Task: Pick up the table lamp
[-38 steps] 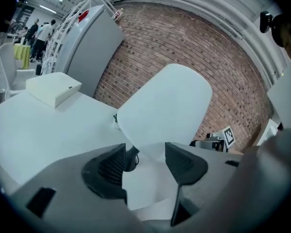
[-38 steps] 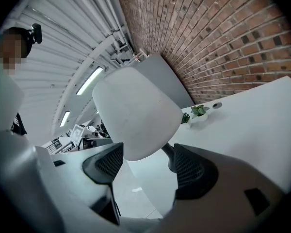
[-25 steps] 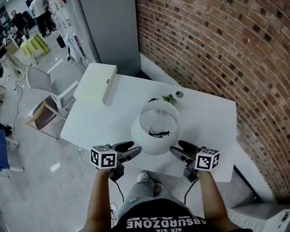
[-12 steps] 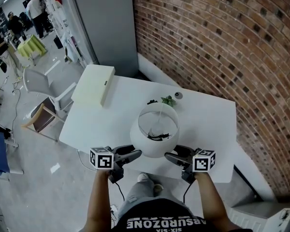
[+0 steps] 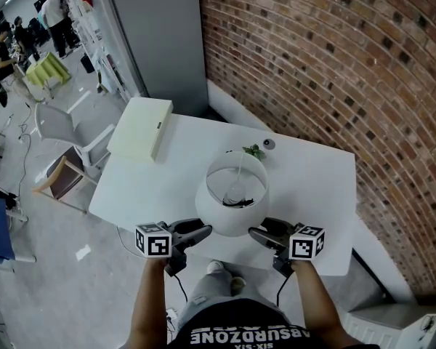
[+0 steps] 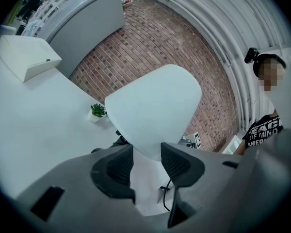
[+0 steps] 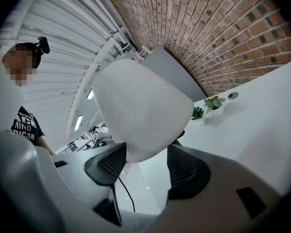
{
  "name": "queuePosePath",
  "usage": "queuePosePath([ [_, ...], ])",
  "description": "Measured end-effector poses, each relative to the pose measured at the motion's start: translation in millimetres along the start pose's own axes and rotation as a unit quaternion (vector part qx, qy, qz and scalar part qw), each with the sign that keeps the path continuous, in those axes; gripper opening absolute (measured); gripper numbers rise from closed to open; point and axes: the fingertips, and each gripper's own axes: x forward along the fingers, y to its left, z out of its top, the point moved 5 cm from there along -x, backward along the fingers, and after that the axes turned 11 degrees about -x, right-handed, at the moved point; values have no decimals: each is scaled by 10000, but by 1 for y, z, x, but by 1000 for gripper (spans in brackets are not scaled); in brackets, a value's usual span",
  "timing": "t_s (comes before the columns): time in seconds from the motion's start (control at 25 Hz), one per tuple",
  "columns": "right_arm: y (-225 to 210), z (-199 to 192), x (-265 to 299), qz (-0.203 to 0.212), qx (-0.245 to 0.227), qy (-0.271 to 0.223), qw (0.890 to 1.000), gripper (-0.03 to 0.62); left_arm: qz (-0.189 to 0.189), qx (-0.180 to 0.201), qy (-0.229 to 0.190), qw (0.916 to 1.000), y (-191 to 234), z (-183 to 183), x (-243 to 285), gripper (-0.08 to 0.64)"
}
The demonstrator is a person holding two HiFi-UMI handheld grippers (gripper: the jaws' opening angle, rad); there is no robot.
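The table lamp [image 5: 232, 195] has a white drum shade and stands near the front edge of the white table [image 5: 312, 173]. My left gripper [image 5: 203, 230] is at the shade's lower left edge and my right gripper [image 5: 256, 233] at its lower right edge. In the left gripper view the shade [image 6: 153, 110] fills the middle, and its bottom rim sits between the closing jaws of the left gripper [image 6: 146, 161]. The right gripper view shows the same: the shade [image 7: 140, 110] dips between the closing jaws of the right gripper [image 7: 146, 161]. A firm grip does not show. The lamp's black cable [image 6: 167, 193] hangs below.
A small potted plant [image 5: 254, 150] and a small round object [image 5: 269, 143] sit behind the lamp. A flat pale box [image 5: 142, 126] lies on the table's far left corner. A brick wall [image 5: 334, 64] runs along the right, and a chair [image 5: 58, 122] stands on the left.
The right gripper has shifted left, up to the shade's lower edge. Both pairs of jaws look narrower around the rim. The left gripper has stayed where it was.
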Motion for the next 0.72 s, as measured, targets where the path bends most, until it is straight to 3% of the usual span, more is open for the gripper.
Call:
queuePosePath([
  [0.4, 0, -2, -1, 85, 61, 18, 9999, 229, -6, 64, -206, 9998, -1, 3, -2, 160],
  [0.56, -2, -5, -3, 283, 242, 144, 9992, 247, -92, 8, -138, 9999, -2, 0, -3, 160],
  [0.72, -9, -3, -7, 210, 211, 127, 9995, 299, -66, 50, -29, 10000, 0, -3, -3, 160],
])
